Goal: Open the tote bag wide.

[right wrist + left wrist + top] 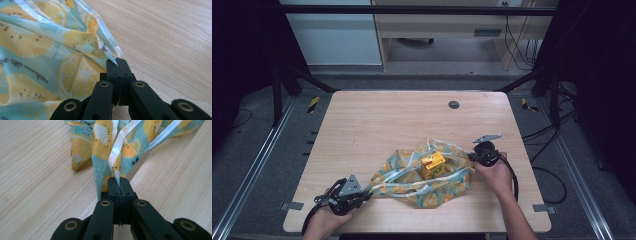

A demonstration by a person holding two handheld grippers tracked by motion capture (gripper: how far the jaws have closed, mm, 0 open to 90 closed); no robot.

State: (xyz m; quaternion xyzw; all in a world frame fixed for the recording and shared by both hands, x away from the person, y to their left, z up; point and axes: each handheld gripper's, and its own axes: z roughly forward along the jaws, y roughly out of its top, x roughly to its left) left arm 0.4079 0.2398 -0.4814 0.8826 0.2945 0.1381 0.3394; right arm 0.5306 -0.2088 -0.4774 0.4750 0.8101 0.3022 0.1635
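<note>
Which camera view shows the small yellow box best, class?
The high view: the yellow box sits in full on the fruit-print cloth. The two gripper views give close-ups of the cloth's pinched corners and bare table, nothing of the box.

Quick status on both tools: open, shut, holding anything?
Left tool: shut, pinching a corner of the fruit-print cloth.
Right tool: shut, pinching the cloth's opposite corner.
</note>
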